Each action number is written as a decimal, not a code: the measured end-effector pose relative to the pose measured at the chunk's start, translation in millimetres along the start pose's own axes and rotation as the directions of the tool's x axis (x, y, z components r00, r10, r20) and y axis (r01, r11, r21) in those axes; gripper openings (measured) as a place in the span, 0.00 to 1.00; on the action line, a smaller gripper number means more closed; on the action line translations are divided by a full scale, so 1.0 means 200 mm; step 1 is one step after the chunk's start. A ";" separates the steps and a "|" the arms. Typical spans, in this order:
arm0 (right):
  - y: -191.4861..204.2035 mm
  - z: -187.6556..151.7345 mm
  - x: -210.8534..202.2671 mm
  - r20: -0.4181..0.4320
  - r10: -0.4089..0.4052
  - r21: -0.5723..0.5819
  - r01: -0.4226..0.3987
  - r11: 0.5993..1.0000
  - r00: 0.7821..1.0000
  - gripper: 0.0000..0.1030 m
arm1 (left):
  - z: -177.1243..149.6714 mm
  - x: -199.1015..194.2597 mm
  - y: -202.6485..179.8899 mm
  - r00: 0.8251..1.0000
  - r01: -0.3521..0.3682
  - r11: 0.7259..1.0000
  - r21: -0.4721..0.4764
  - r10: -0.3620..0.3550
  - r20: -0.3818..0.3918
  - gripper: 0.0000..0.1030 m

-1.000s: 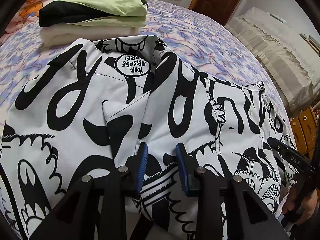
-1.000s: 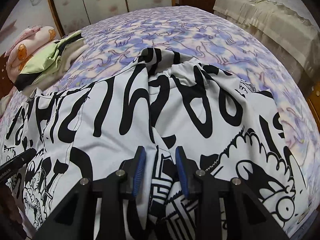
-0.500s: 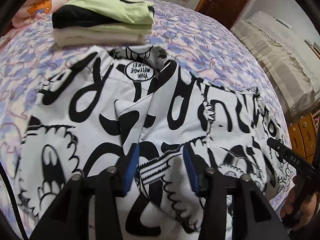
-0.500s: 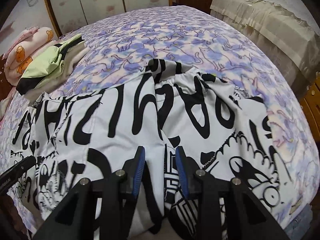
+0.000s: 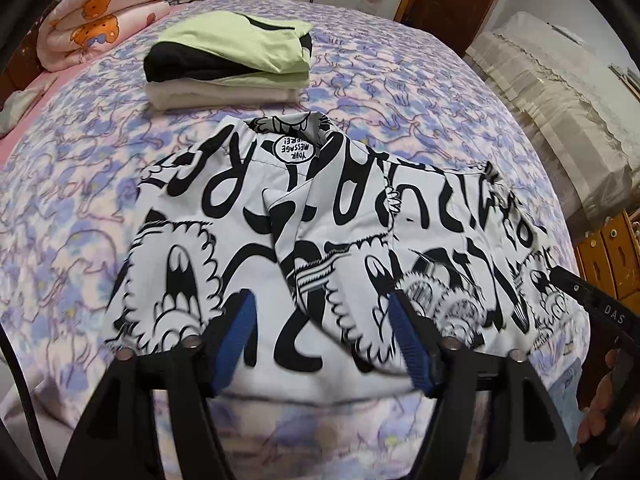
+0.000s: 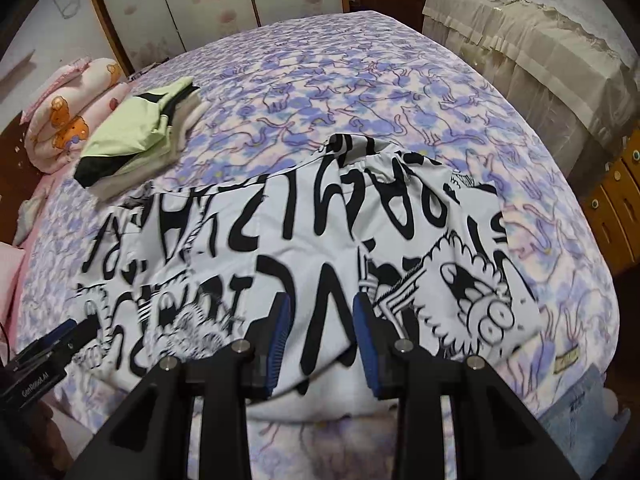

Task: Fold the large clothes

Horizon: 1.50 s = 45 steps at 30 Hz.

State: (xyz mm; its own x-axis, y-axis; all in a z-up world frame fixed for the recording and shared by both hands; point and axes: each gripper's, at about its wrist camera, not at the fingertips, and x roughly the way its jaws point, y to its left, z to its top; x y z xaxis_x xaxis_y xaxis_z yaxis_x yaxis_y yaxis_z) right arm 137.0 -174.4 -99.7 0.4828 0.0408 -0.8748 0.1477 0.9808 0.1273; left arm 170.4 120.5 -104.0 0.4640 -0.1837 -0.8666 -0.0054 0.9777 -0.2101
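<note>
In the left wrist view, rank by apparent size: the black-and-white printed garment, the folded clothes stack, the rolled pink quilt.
1. black-and-white printed garment, by far the largest.
2. folded clothes stack.
3. rolled pink quilt, cut off at the frame edge and farther away, so ranks 2 and 3 are unsure.

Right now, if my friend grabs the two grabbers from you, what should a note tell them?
Left gripper: jaws have just been opening, nothing pinched, above the printed garment.
Right gripper: narrow gap, no cloth visibly clamped, so its grip cannot be told.
The garment lies folded on the bed; the finished stack sits beyond it.
Done: this fold appears laid down.
Left: probably further folding, then stacking.
</note>
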 end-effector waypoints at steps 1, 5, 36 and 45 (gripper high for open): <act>0.01 -0.02 -0.02 0.000 0.007 0.006 -0.007 1.000 1.000 0.32 | -0.02 -0.03 0.00 1.000 0.000 1.000 0.001 0.000 0.008 0.72; 0.03 -0.07 -0.05 -0.004 0.024 0.016 -0.024 1.000 1.000 0.32 | -0.09 -0.12 0.03 1.000 0.010 1.000 -0.001 -0.010 0.018 0.73; 0.31 -0.28 0.08 0.193 0.044 -0.088 -0.027 0.996 0.980 0.38 | -0.44 0.36 0.69 0.928 0.365 0.869 -0.333 -0.309 0.210 0.76; 0.37 -0.13 0.21 0.213 0.032 -0.147 -0.001 0.989 0.977 0.38 | -0.22 0.45 0.71 0.932 0.339 0.867 -0.367 -0.257 0.254 0.66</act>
State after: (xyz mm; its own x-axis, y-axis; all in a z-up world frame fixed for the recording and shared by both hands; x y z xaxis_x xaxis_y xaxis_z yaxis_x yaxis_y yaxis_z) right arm 145.3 -94.6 -139.3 0.6599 0.0308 -0.7507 0.0189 0.9982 0.0575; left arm 172.5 238.6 -232.8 0.6589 -0.3968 -0.6391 -0.1722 0.7475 -0.6416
